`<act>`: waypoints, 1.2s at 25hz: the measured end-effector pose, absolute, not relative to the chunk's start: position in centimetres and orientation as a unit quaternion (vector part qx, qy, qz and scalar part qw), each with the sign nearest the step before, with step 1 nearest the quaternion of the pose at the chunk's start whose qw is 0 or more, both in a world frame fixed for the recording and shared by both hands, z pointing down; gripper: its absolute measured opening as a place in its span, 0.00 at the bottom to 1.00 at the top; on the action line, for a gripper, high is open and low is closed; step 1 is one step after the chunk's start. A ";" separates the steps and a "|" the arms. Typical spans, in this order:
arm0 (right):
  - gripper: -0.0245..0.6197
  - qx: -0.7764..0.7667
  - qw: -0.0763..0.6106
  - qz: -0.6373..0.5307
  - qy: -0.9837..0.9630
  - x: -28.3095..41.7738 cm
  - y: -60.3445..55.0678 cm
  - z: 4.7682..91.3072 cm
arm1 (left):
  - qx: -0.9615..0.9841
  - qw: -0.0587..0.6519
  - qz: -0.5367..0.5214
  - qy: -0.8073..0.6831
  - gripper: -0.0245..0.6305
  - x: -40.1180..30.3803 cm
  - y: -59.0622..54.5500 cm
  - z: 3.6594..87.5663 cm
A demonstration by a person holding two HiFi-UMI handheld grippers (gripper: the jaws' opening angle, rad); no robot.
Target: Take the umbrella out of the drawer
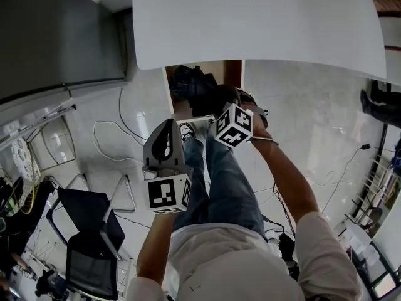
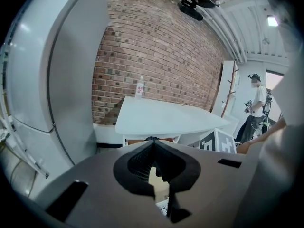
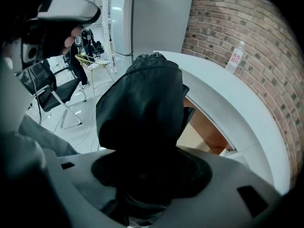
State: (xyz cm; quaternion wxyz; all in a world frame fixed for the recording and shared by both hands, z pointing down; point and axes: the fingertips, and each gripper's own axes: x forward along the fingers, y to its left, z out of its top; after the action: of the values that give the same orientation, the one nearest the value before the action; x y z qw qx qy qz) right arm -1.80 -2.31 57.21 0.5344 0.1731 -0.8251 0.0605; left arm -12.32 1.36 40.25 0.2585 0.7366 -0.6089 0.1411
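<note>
The black folded umbrella (image 1: 193, 85) hangs over the open wooden drawer (image 1: 235, 74) under the white table (image 1: 263, 24). My right gripper (image 1: 217, 103) is shut on it. In the right gripper view the umbrella (image 3: 142, 103) fills the space between the jaws of the right gripper (image 3: 148, 171) and points away over the drawer (image 3: 205, 129). My left gripper (image 1: 168, 126) hovers to the left in front of the drawer, apart from the umbrella. In its own view the left gripper (image 2: 153, 144) has its pads meeting at the tips with nothing between them.
A clear bottle (image 2: 139, 87) stands at the table's far edge by the brick wall (image 2: 161, 46). A tall grey cabinet (image 1: 56, 36) is at the left. A black chair (image 1: 91, 237) and floor cables (image 1: 113, 137) lie to my left. A person (image 2: 256, 109) stands at the far right.
</note>
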 end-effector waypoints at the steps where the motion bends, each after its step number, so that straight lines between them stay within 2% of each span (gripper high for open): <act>1: 0.42 0.175 0.532 0.063 -0.826 -1.9 -2.2 56.8 | 0.736 0.258 0.141 -0.610 0.06 -12.5 1.3 40.0; 30: 0.42 0.221 0.477 0.082 -0.847 0.0 -2.4 44.1 | 0.744 0.243 0.103 -0.614 0.06 -11.8 0.2 30.6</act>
State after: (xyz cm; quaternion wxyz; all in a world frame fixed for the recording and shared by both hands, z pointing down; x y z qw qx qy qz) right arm -0.04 -2.44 44.09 0.4769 0.2213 -0.8467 0.0816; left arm -11.75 0.15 30.58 0.2435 0.7438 -0.6138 0.1034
